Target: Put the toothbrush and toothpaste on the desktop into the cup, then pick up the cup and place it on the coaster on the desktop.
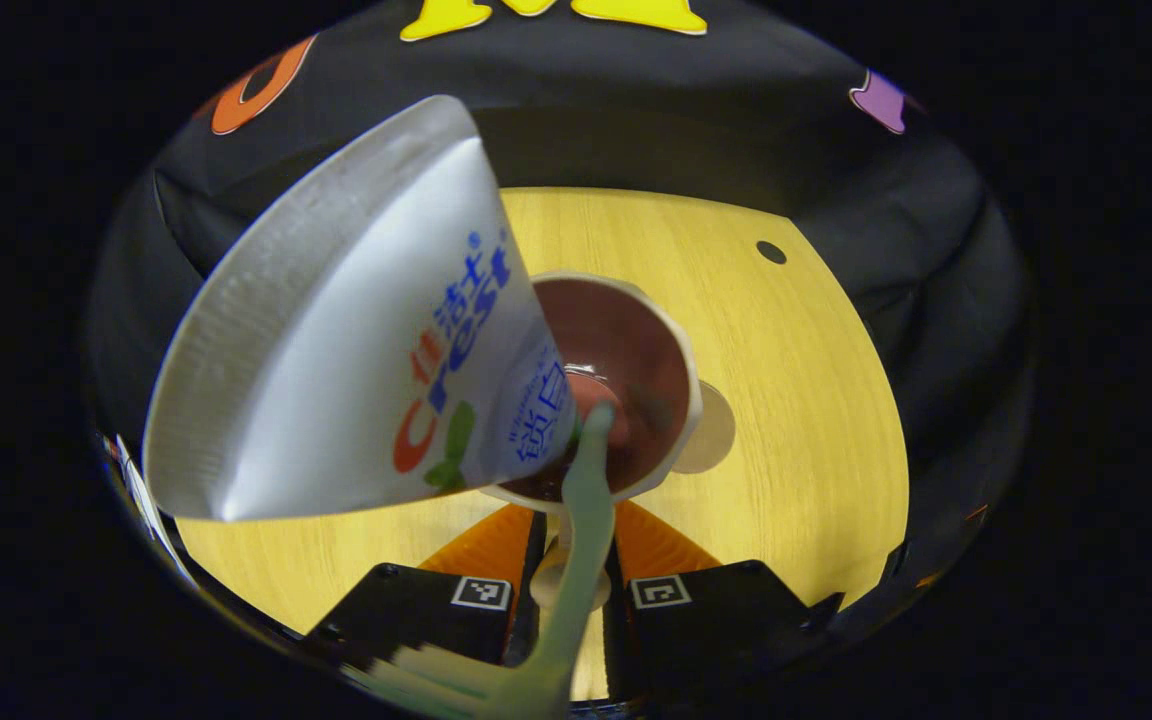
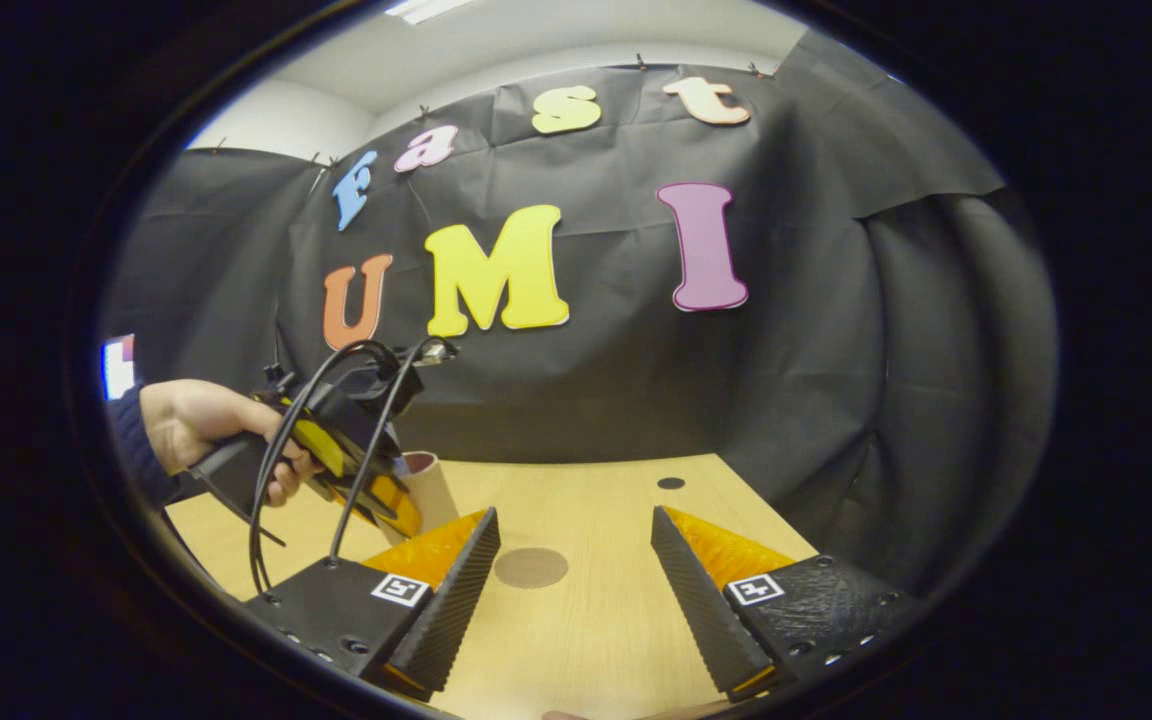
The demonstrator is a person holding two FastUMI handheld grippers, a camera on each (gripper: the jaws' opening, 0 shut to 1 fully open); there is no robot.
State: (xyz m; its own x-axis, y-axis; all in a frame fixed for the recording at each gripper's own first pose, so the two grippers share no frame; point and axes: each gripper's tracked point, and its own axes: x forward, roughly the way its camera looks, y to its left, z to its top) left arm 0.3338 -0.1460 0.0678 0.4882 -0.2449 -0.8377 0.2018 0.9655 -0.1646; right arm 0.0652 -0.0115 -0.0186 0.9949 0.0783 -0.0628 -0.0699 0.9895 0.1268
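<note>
In the left gripper view the left gripper (image 1: 570,560) hangs over the cup (image 1: 671,340), looking down into its dark red inside. Its jaws stand nearly together on the pale green toothbrush (image 1: 581,520), whose handle runs up between them; the brush's far end reaches over the rim into the cup's mouth. The toothpaste (image 1: 356,330) already stands in the cup, its wide crimped end leaning up and out to the left, close to the camera. Just beside the cup on the right, partly hidden by it, lies the round coaster (image 1: 714,432) on the yellow wood bench (image 1: 796,420). So the step in hand looks like the second half of the loading: the brush going in after the paste. The next move calls for lowering the brush deeper so it leans on the cup wall, then easing the jaws apart without knocking the tube. In the right gripper view the right gripper (image 2: 576,580) waits low over the bench with its jaws wide apart and nothing between them; the coaster (image 2: 530,567) lies on the bench ahead between them. Farther off to the left, a hand (image 2: 201,425) holds the left gripper (image 2: 376,495) tipped down over the cup (image 2: 431,485), whose rim and side show just behind it. The idle gripper seems well placed to take the cup afterwards.
</note>
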